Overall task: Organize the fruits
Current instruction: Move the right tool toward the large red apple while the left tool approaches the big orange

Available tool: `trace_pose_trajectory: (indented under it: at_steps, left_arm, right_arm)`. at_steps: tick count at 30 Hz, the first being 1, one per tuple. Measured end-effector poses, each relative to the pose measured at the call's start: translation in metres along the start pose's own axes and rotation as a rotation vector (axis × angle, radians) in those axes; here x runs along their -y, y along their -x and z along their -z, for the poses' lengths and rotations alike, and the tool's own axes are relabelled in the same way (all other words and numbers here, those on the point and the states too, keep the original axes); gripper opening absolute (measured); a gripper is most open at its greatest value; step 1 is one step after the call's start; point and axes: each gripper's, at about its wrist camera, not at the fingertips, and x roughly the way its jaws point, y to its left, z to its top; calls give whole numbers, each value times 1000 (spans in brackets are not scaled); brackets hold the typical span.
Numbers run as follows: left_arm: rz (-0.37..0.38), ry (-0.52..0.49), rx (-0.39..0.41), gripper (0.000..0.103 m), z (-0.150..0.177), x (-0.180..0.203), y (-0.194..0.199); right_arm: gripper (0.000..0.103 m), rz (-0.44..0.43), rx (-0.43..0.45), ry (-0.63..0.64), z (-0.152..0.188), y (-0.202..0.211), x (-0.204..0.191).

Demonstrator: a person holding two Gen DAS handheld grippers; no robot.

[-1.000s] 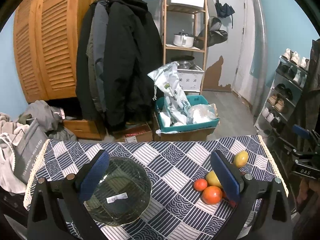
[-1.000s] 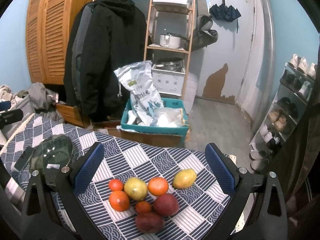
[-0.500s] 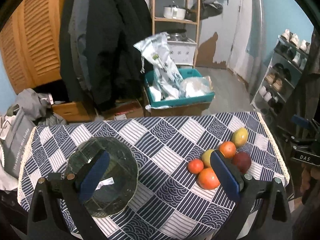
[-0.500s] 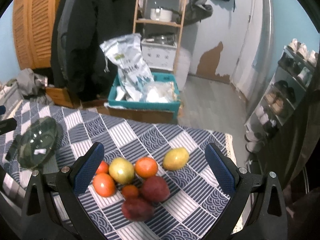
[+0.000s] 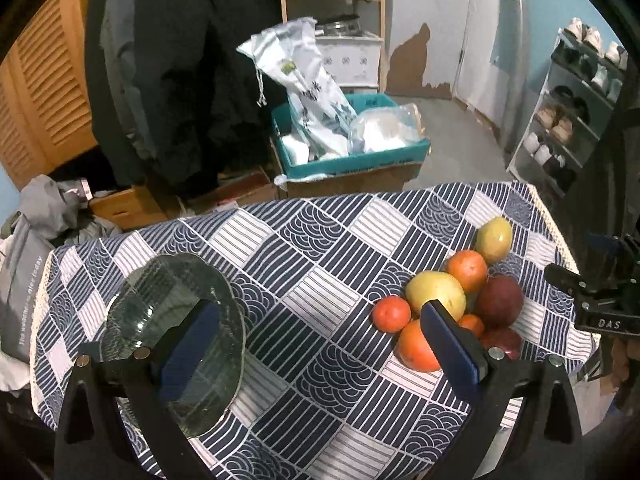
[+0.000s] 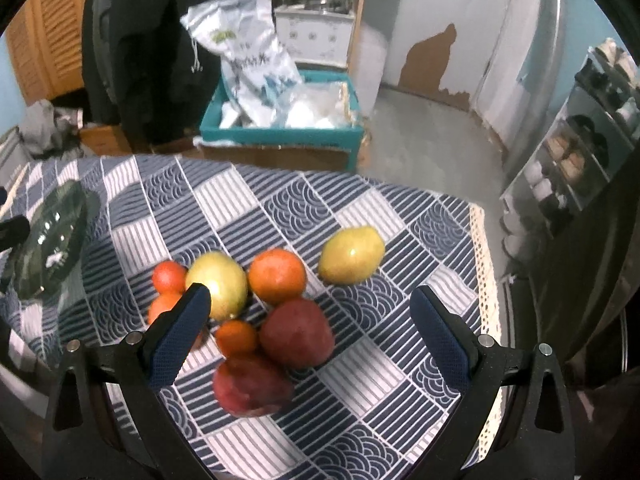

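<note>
Nearer now: patterned tablecloth (image 5: 320,264), cluttered room.

Hidden: the left gripper's (image 5: 320,354) blue finger pad (image 5: 450,348) covers part of the large orange fruit (image 5: 414,348).
Blurred: the near dark red fruit (image 6: 252,386).
Cut off: the ribbed clear glass bowl (image 6: 48,244) near the counter's left edge.

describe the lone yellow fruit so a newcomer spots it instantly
On the checked tablecloth, find the fruit pile near the lace-trimmed edge. The yellow-green fruit lies apart, beyond the orange, touching nothing; its yellow twin sits inside the pile.
</note>
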Motion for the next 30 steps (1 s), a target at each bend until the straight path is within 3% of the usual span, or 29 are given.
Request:
trace_pose_trajectory:
  at_steps: [18,25,30]
  left_arm:
    - [15,-84,-149,101,20,43,-78]
    - [70,-95,-172,101,24,58,-88]
    - [104,-123,-206,101,29,71,-99]
  right_arm:
    - [96,-26,-219,20,23,-83,6]
    - [95,-73,-290,2,31,-111,6]
    - [82,-137,-341,-42,35,-129,7]
